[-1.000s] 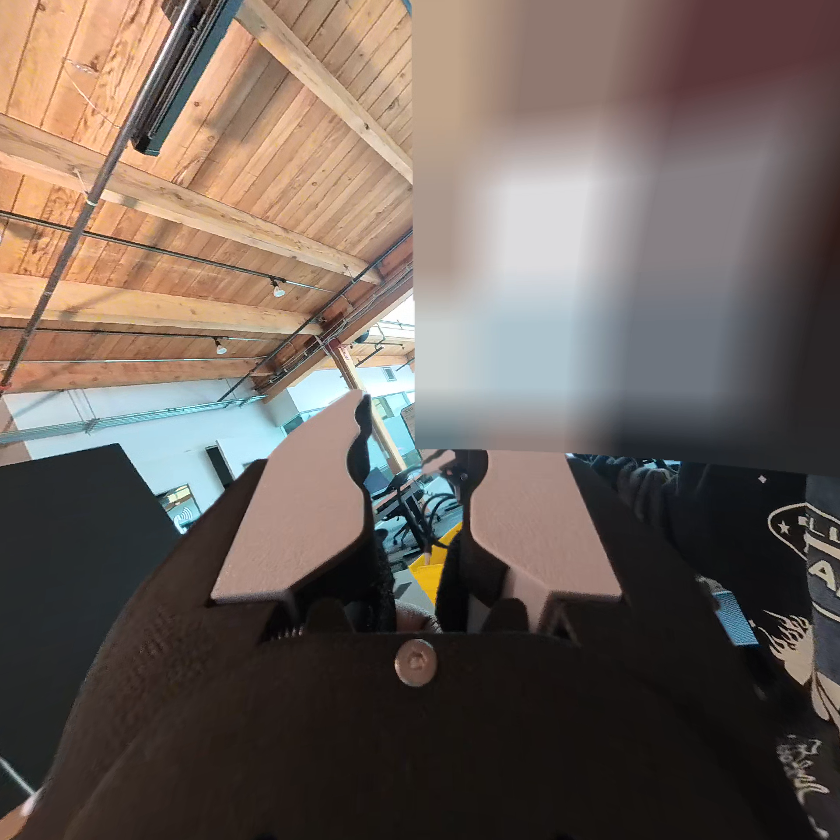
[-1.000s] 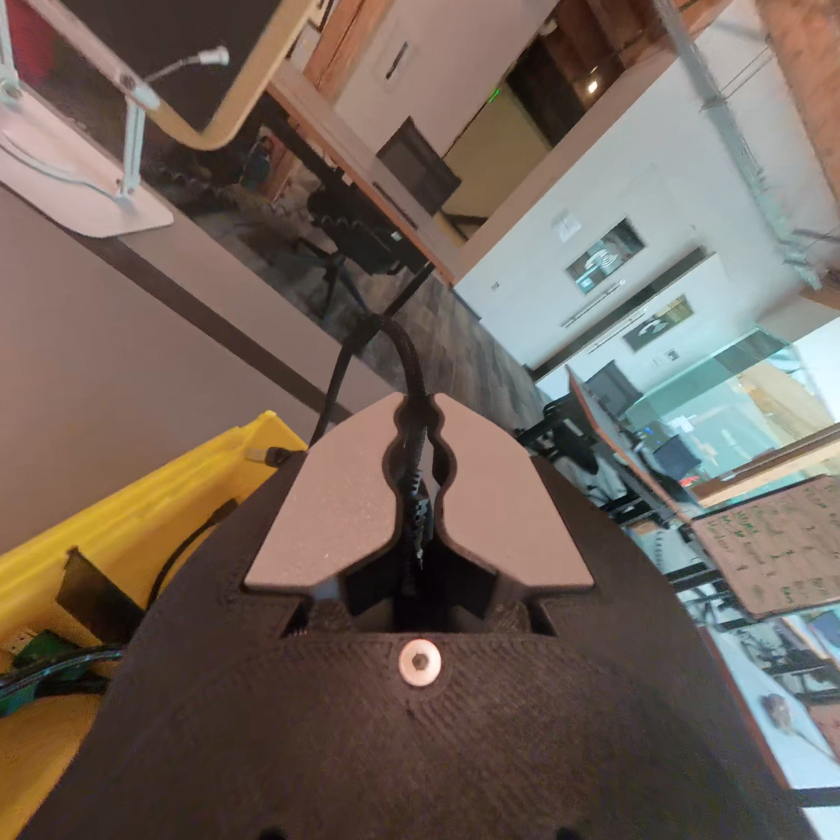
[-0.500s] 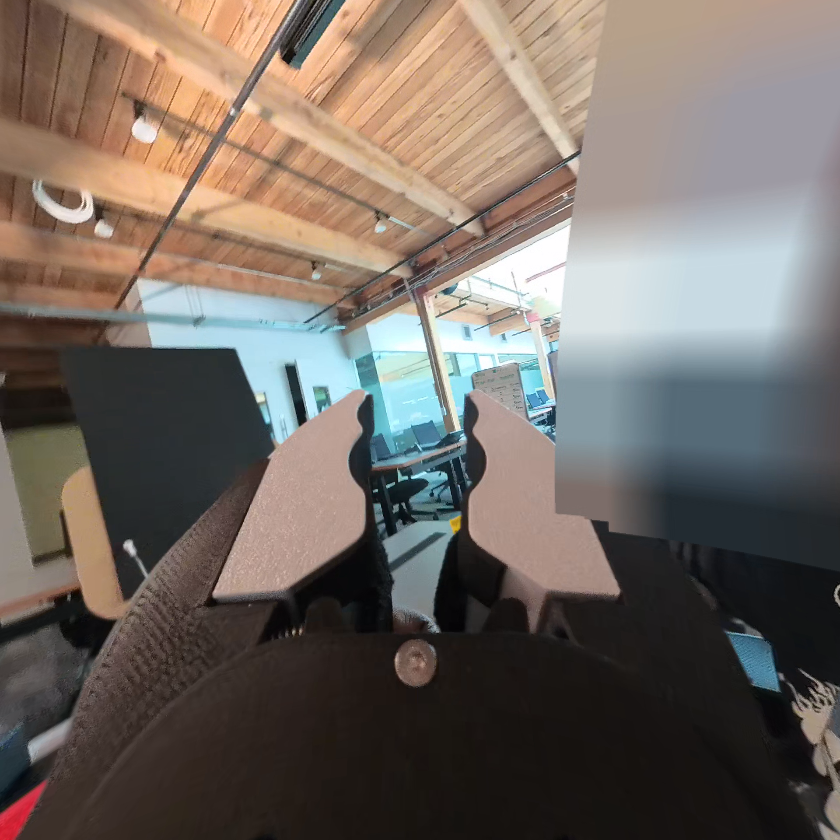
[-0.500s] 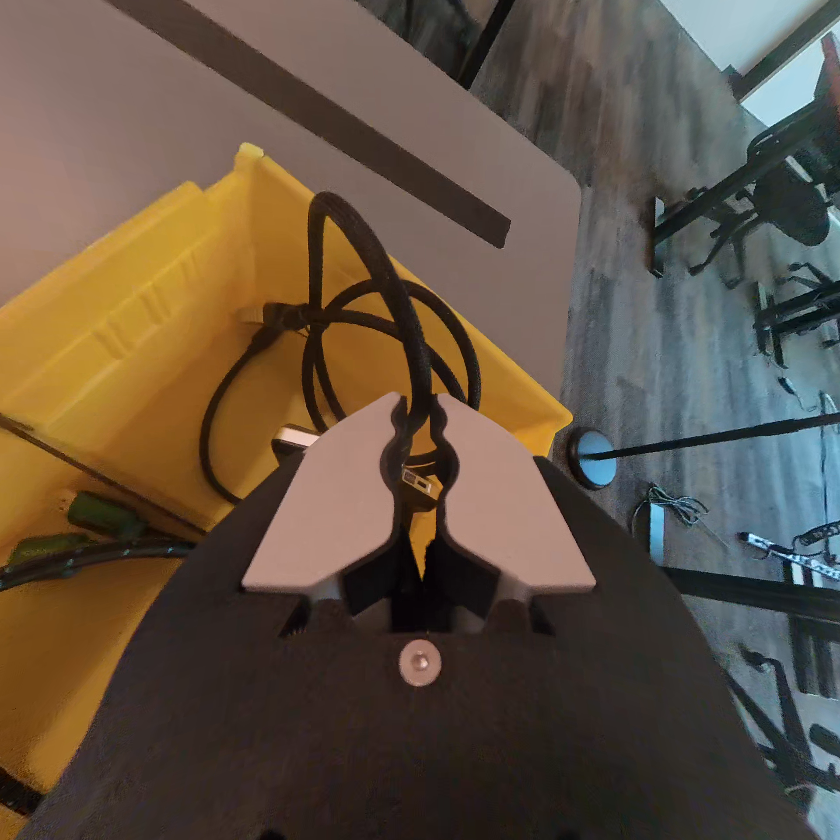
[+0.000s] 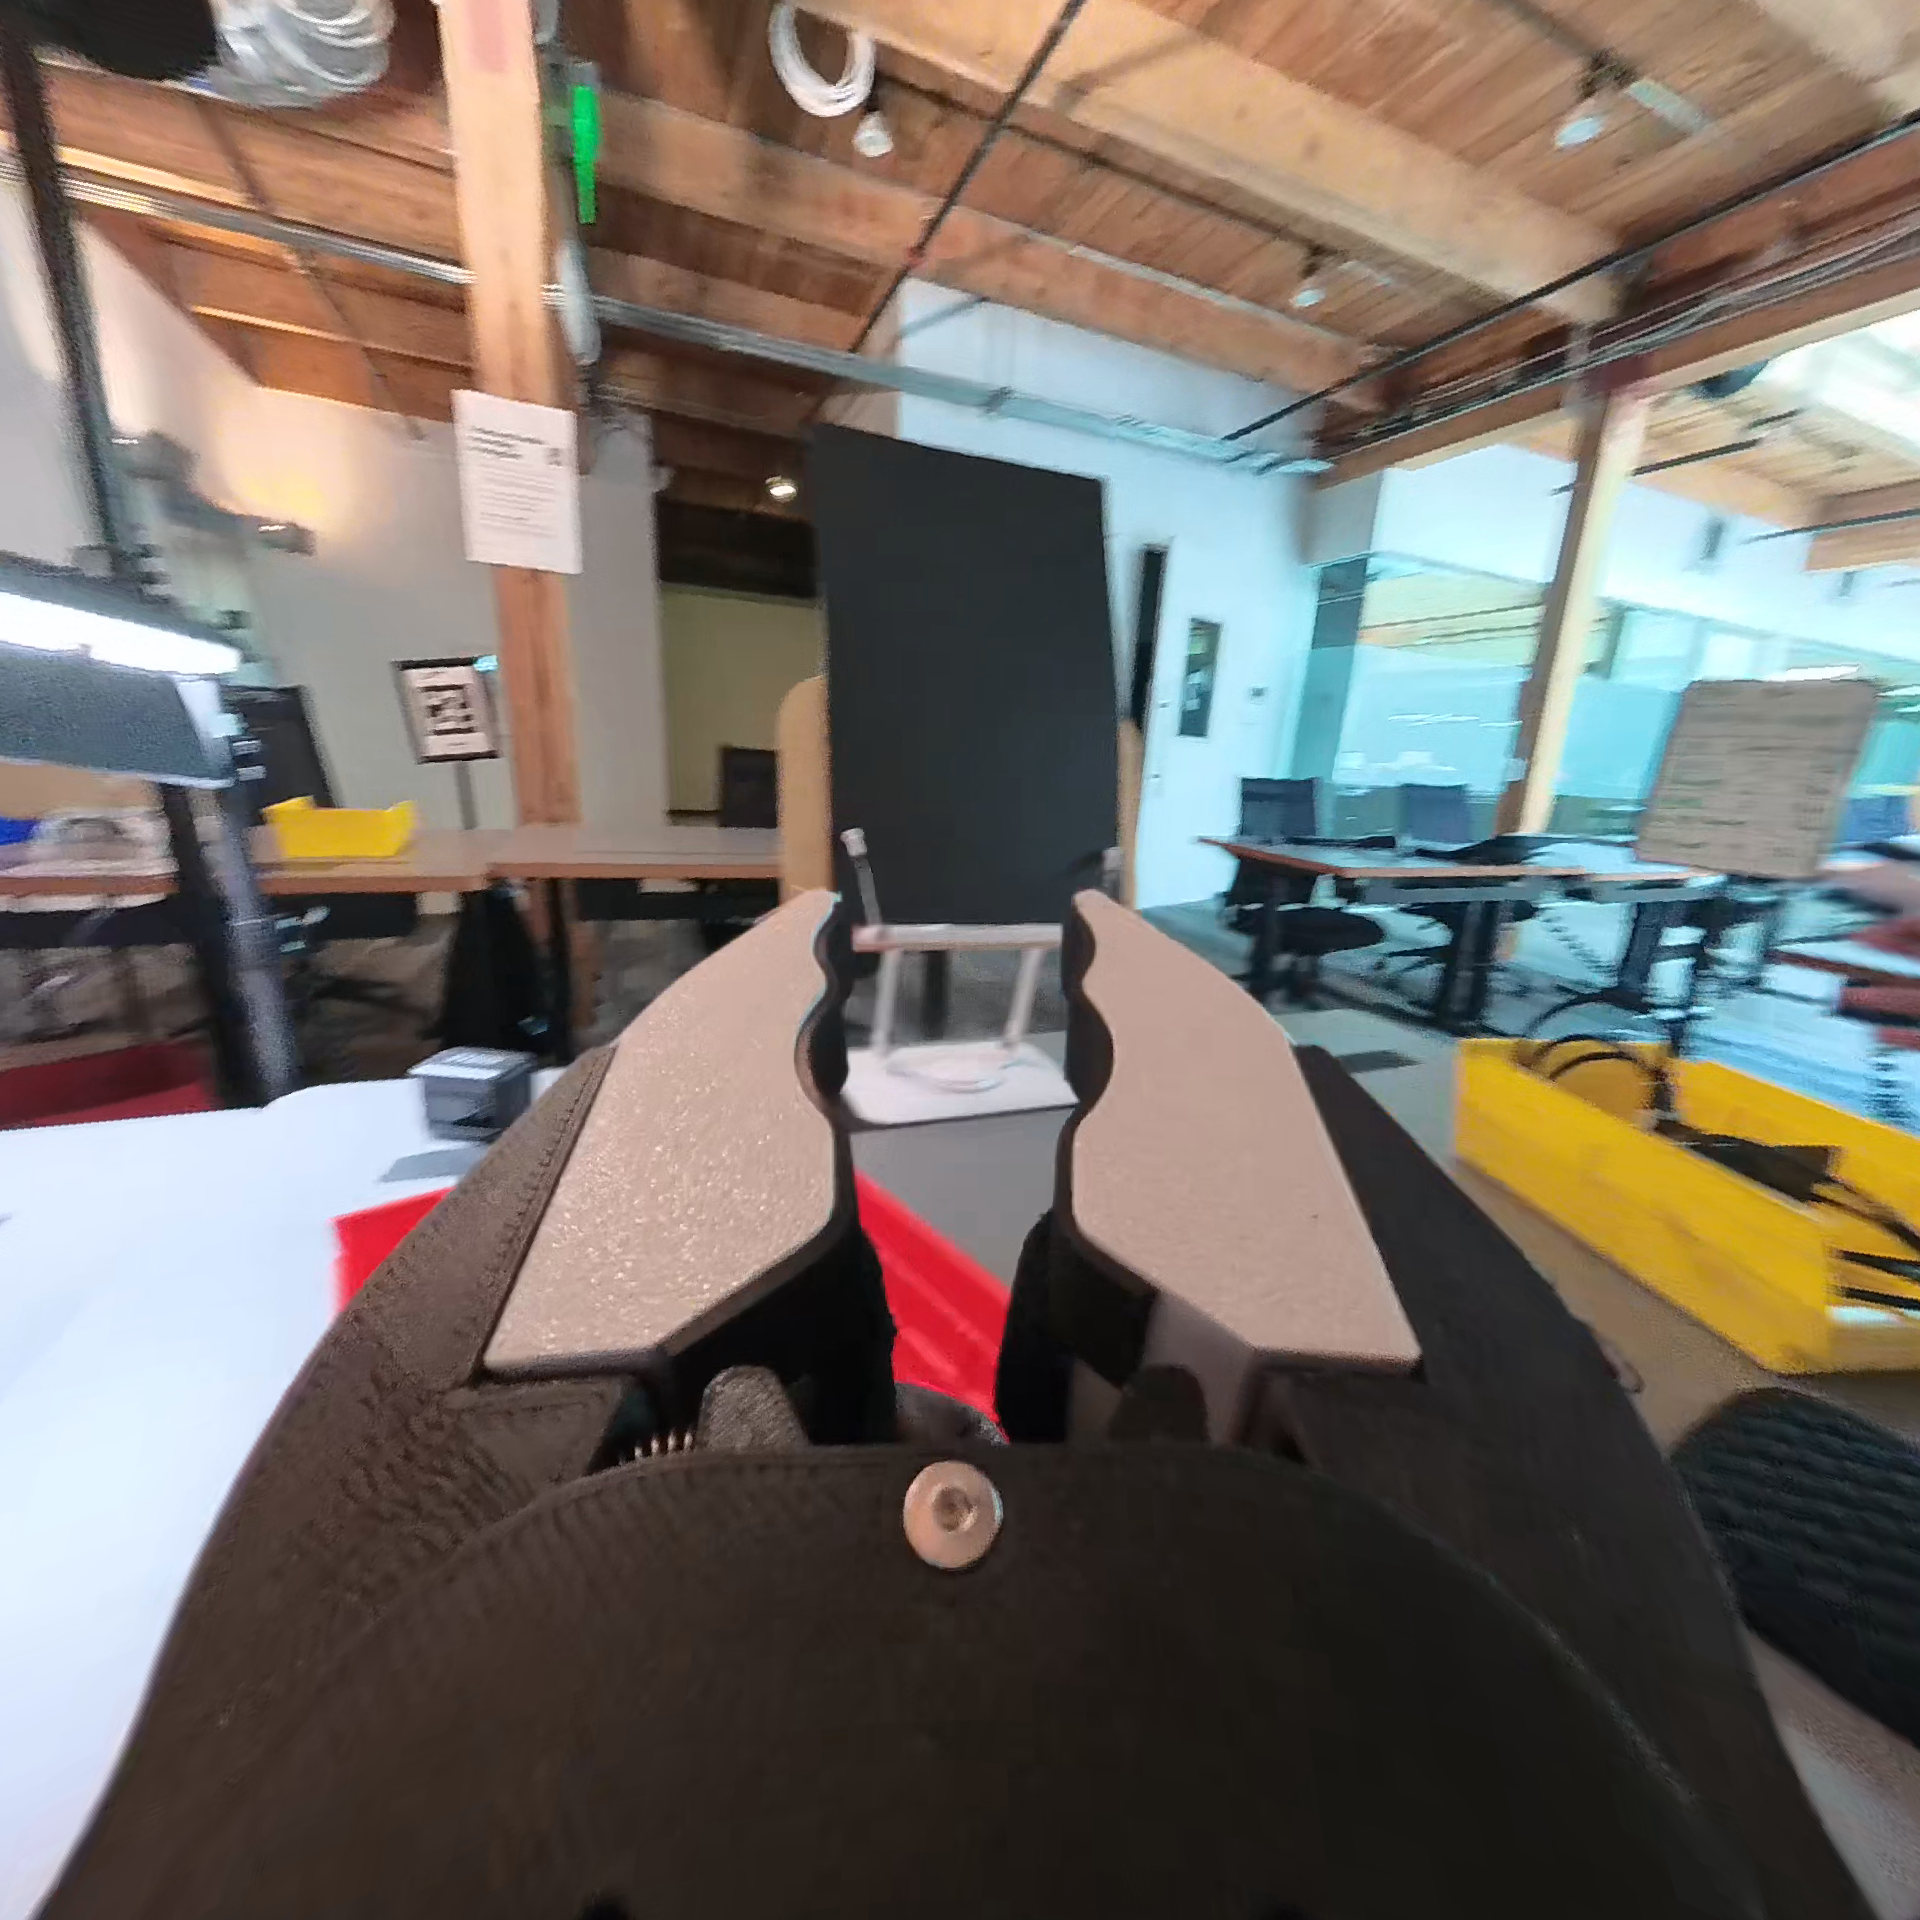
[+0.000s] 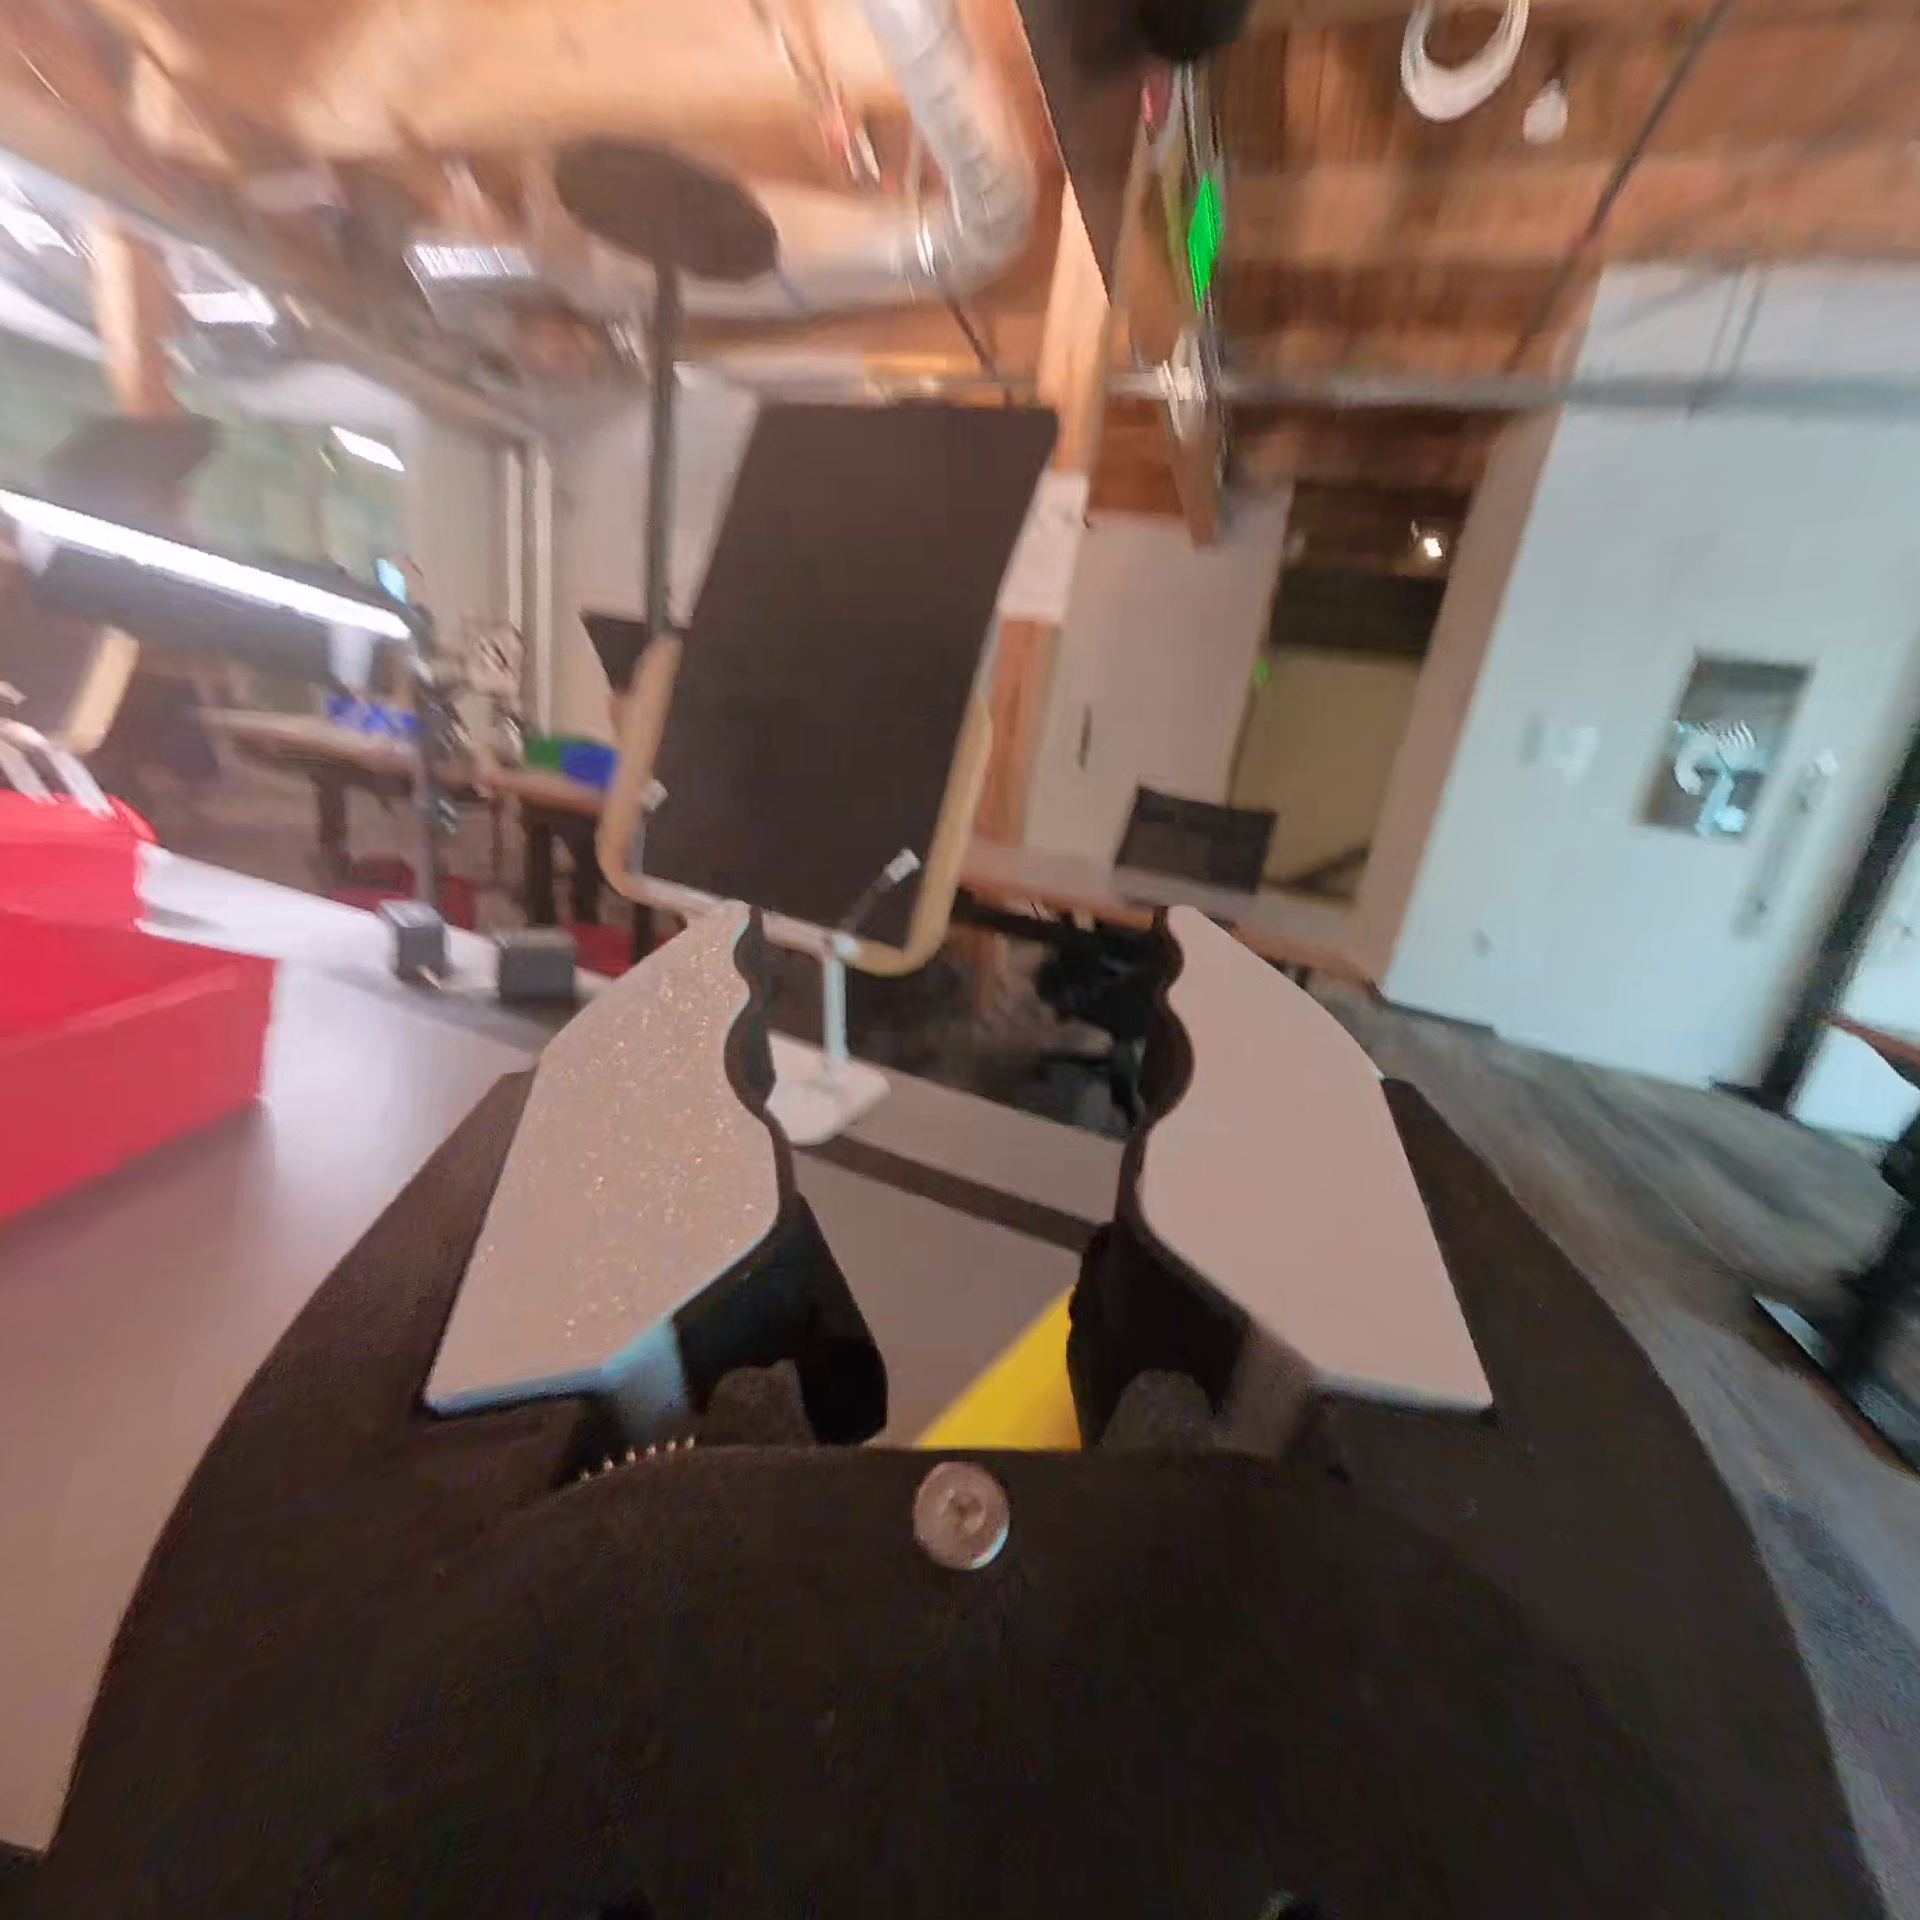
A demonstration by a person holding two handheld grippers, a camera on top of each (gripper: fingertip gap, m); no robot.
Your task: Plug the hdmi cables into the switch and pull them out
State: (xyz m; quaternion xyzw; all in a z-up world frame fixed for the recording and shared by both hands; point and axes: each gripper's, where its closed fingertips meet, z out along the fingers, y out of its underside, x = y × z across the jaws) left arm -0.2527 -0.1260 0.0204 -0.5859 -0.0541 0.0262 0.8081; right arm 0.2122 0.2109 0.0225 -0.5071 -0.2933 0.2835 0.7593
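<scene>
In the left wrist view my left gripper point(image 5: 956, 935) is open with nothing between its fingers, held above the table. Black HDMI cables point(image 5: 1621, 1060) lie in a yellow bin point(image 5: 1621, 1205) to its right. A small grey box point(image 5: 468, 1081) stands on the table to its left. In the right wrist view my right gripper point(image 6: 956, 935) is wide open with nothing between its fingers. The yellow bin's edge point(image 6: 1013, 1392) shows just below its fingers. Two small grey boxes point(image 6: 535, 961) stand far left on the table. The view is blurred.
A dark panel on a white stand point(image 5: 956, 707) stands ahead at the table's far edge; it also shows in the right wrist view point(image 6: 831, 665). A red bin point(image 5: 935, 1278) lies under my left gripper and shows at the left point(image 6: 104, 997). A white sheet point(image 5: 156, 1299) covers the left side.
My right gripper was shut on a black braided cable, carried it over the yellow bin, then opened; the cable has left the grasp. Both views swung to face the table. My left gripper stayed open.
</scene>
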